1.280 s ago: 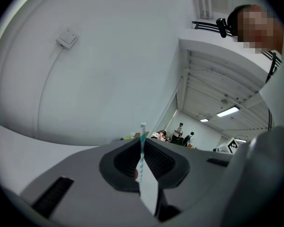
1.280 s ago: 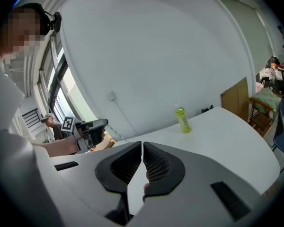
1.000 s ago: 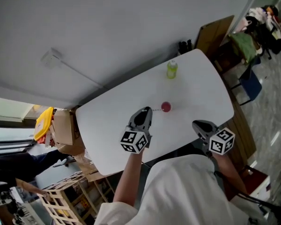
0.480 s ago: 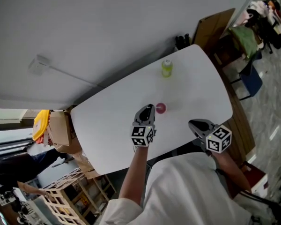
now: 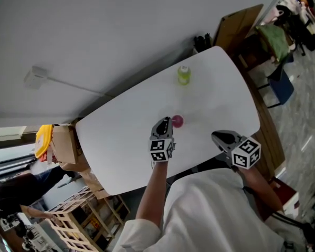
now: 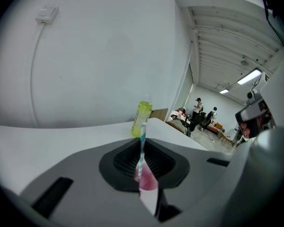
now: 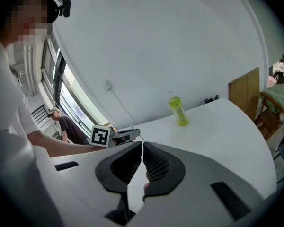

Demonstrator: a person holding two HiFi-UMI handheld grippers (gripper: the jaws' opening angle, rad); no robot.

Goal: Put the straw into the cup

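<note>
The straw [image 6: 142, 148], striped, stood upright, pinched in the nearly shut fingers [image 6: 120, 162] of the left gripper [image 5: 164, 124], close by the pink cup [image 5: 177, 121] mid-frame on the worktop [image 5: 121, 135]. The right gripper [image 5: 223, 137] had its fingers together, empty. Insertion seemed in hand: the next move called for centring the tip over the cup's mouth and lowering.

White room, one white table, clutter round the edges.
Ahead of the left gripper [image 5: 164, 122], a bare wall [image 5: 121, 35] rises past the table [image 5: 220, 88], with a socket and cable [image 5: 35, 75] far to its left. Beyond the right gripper [image 5: 216, 136] leans a wooden board [image 5: 236, 28], and a blue chair [image 5: 281, 88] stands on the pale floor [image 5: 304, 135]. Left of the left gripper sit a cardboard box [image 5: 63, 146] and a wooden crate [image 5: 73, 224].
</note>
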